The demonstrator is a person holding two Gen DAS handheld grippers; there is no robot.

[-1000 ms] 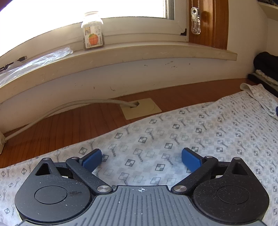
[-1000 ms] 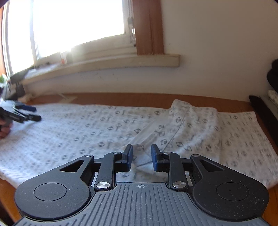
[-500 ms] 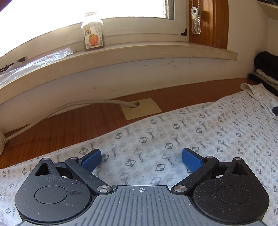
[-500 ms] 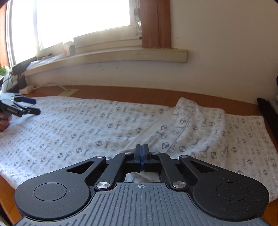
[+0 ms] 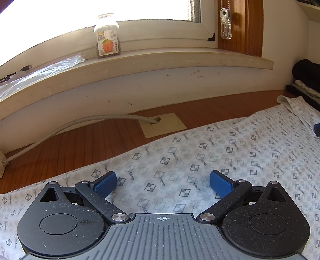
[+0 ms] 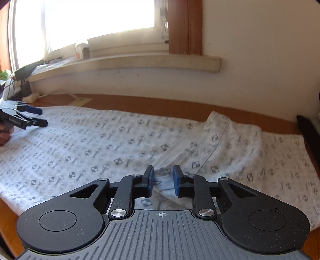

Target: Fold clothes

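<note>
Your right gripper point(image 6: 163, 181) jaws are opening over the patterned garment point(image 6: 120, 144), pinching nothing; the fold ridge at lower centre may slip. Left gripper point(image 5: 163, 183) jaws spread wide, empty.

Bright daylight pours in from the window point(image 5: 120, 12) at your twelve o'clock, and the glass is blown out to pure white in both views. In the left wrist view things look sharp: you can read the tiny squares on the cloth point(image 5: 200, 160) and see dust specks on the left gripper point(image 5: 163, 183). The jar point(image 5: 108, 38) glows at its top from the glare. The right wrist view is softer, and the cloth print smears a little. The windowsill point(image 5: 160, 62) bends like a bow, since the fisheye lens curves lines near the edges. Corners go dark at ten and two o'clock.
</note>
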